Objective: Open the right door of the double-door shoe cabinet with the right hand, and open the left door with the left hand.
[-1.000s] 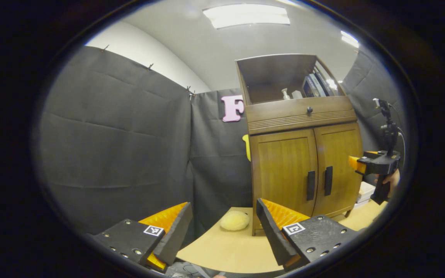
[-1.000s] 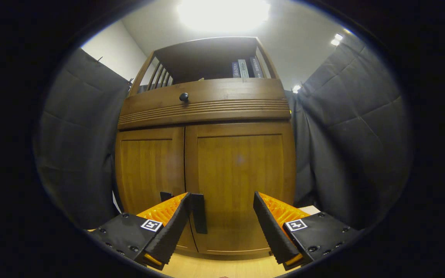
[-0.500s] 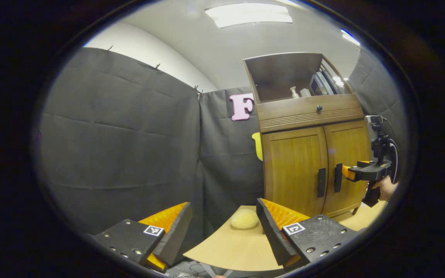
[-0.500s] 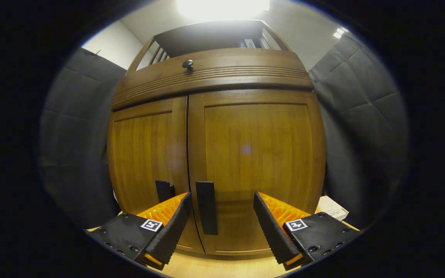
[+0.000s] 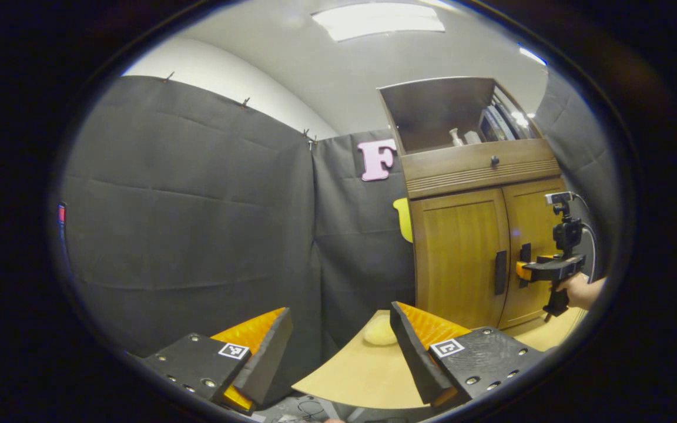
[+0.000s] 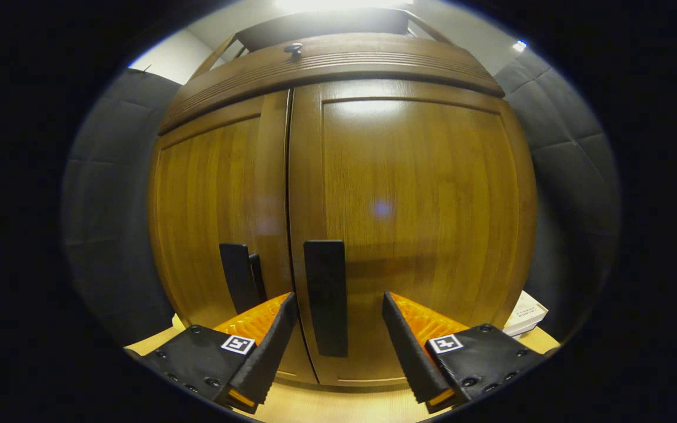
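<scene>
The wooden shoe cabinet stands close in front of me in the right gripper view, with both doors shut. My right gripper is open, and the right door's black handle stands between its fingers without either one pressing on it. The left door's handle is just to the left. In the left gripper view the cabinet is far off at the right, and the right gripper, held by a hand, is at the right door. My left gripper is open and holds nothing.
The cabinet stands on a light wooden table. A pale yellow soft lump lies on it left of the cabinet's foot. A white box lies beside the cabinet's right side. A drawer with a round knob sits above the doors.
The right gripper has moved in toward the cabinet until the right door's handle stands between its fingers. The left gripper has swung left, so the cabinet sits farther right in its view.
</scene>
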The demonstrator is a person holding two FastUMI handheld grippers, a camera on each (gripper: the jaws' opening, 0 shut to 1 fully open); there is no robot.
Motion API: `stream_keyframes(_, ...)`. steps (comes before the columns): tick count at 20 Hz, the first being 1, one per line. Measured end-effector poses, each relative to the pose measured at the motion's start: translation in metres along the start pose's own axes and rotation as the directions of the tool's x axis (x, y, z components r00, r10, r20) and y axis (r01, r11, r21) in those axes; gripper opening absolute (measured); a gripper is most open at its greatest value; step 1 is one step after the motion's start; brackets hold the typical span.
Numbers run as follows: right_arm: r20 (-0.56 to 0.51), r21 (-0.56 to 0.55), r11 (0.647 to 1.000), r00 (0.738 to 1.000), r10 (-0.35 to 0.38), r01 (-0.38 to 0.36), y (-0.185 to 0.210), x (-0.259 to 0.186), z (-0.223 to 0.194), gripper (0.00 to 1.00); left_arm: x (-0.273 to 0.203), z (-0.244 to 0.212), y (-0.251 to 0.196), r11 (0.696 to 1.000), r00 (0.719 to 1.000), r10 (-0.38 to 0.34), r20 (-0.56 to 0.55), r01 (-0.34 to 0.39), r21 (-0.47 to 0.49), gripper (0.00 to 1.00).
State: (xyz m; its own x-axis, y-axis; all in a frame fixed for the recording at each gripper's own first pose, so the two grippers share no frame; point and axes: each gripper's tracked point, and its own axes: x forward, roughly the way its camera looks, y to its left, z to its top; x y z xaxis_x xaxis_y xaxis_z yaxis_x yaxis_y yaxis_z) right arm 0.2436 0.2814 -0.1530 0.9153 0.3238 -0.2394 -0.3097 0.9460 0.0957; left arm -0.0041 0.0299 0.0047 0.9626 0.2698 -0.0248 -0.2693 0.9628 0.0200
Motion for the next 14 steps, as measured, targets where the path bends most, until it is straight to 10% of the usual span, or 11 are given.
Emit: stream_keyframes(14,-0.041,0.026,0.999,0.999,0.020,-0.019,0.007,0.007,-0.004,0.13,0.000,0.002,-0.001,1.000,1.000,-0.012,-0.005,0.012,-0.009,0.97)
